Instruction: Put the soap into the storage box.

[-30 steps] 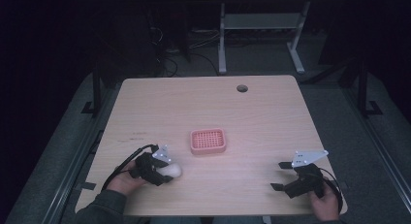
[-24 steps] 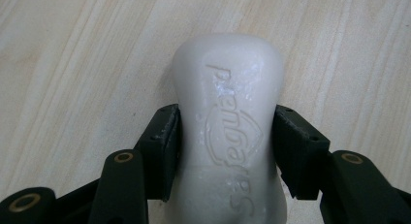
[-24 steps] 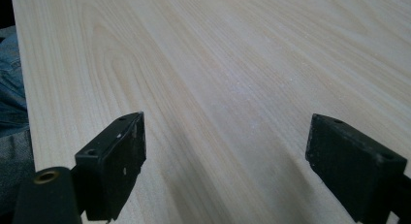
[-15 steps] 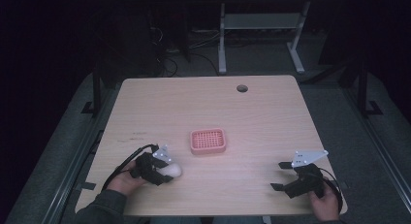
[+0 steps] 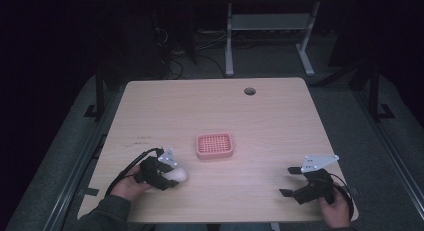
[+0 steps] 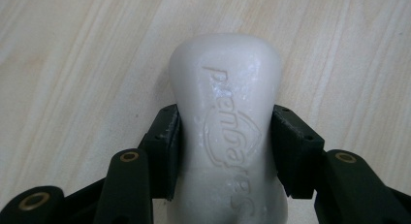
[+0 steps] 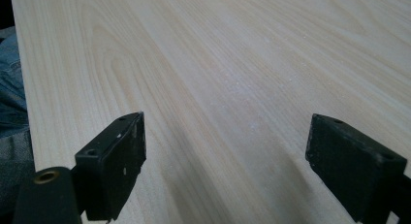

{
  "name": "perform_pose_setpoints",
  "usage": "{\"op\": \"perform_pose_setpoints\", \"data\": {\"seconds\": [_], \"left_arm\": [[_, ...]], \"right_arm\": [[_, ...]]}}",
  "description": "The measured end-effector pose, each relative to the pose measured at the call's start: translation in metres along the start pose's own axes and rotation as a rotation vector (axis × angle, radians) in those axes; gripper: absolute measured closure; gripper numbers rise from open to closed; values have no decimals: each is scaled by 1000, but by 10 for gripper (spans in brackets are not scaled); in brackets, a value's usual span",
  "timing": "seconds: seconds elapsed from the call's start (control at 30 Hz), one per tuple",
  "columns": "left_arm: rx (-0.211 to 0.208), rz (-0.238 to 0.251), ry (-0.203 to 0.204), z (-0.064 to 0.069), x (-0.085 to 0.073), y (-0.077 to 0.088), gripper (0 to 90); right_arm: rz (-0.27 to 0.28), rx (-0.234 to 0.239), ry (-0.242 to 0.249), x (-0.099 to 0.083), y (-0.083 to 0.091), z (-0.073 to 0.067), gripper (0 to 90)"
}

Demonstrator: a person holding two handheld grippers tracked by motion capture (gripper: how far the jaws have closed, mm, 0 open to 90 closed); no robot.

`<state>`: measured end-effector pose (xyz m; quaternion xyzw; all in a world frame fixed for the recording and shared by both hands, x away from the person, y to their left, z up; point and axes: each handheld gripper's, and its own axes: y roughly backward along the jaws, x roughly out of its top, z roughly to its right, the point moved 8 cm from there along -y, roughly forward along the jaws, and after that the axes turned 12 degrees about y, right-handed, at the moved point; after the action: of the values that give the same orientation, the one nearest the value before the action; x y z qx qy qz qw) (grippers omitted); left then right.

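A white bar of soap with raised lettering lies on the wooden table, and my left gripper is shut on its middle, one black pad on each side. In the high view the soap sits at the table's front left with the left gripper around it. A pink slotted soap dish rests near the table's centre, a short way right of and beyond the soap. My right gripper stands open at the front right, its jaws wide apart over bare wood with nothing between them.
A round cable hole sits near the table's far edge. Beyond the table are a grey frame's legs and dark floor with cables. A blue sleeve shows at the left edge of the right gripper view.
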<state>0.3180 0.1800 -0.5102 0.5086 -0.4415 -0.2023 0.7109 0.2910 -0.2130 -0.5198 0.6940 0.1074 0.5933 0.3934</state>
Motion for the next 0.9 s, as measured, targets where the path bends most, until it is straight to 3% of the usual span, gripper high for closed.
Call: {"op": "perform_pose_setpoints", "data": {"seconds": [0.4,0.9], "left_arm": [[-8,15,-25,2,11,7,493],[-33,23,-26,-2,26,5,493]], "right_arm": [[20,-17,-4,1,4,-2,141],[23,-6,-13,1,4,-4,142]]}}
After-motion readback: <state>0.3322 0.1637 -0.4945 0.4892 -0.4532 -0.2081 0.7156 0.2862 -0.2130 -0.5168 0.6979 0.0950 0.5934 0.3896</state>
